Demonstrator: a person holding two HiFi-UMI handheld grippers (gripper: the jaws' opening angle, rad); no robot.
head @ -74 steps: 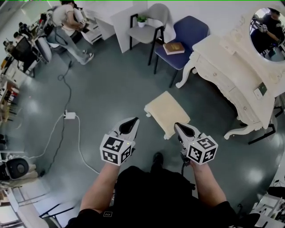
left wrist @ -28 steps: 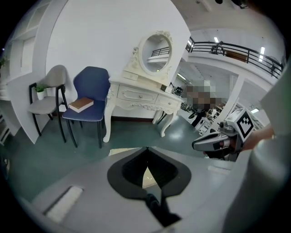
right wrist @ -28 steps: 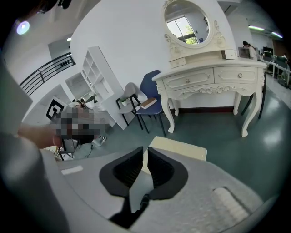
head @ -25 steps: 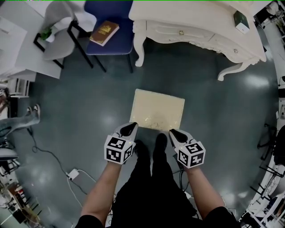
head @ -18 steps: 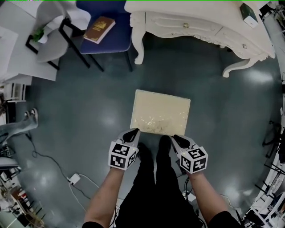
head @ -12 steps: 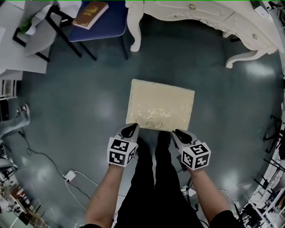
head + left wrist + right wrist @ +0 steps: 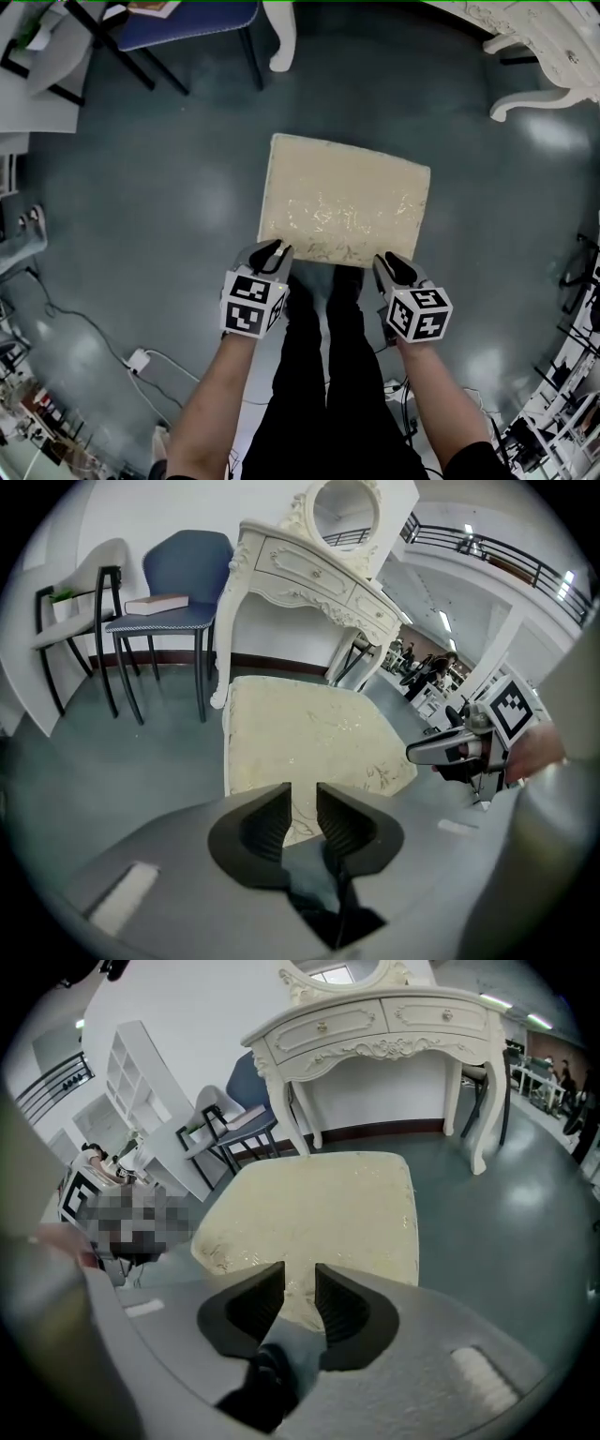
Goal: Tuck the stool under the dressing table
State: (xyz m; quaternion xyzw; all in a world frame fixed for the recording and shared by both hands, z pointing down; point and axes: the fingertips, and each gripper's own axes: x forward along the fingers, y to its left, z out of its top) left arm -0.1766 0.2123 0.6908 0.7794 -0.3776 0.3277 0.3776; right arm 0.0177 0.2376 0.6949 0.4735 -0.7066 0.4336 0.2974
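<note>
A white carved dressing table (image 7: 375, 1026) stands against the far wall, its kneehole open between the curved legs, which is where the stool is meant to go. The stool (image 7: 342, 216), a low piece with a cream upholstered seat, sits on the grey floor well short of the table, squared up to that gap and not yet under it.

A blue chair (image 7: 183, 583) stands just left of the table, clear of the likely path.

The person stands directly behind the stool, feet at its near edge. The left gripper (image 7: 272, 249) is at the seat's near-left corner and the right gripper (image 7: 387, 262) is on its near edge towards the right corner. That looks like a two-point stance for sliding the stool straight ahead.

In both gripper views the jaws stand narrowly apart with nothing clamped, and the seat edge shows through each gap.

A book (image 7: 155, 604) lies on the chair seat.

Half a second ago the table's drawer front crossed the top of the head view. Now only its legs and a sliver of its top show there, and the stool sits lower in the frame. The grippers stay at the near edge.
</note>
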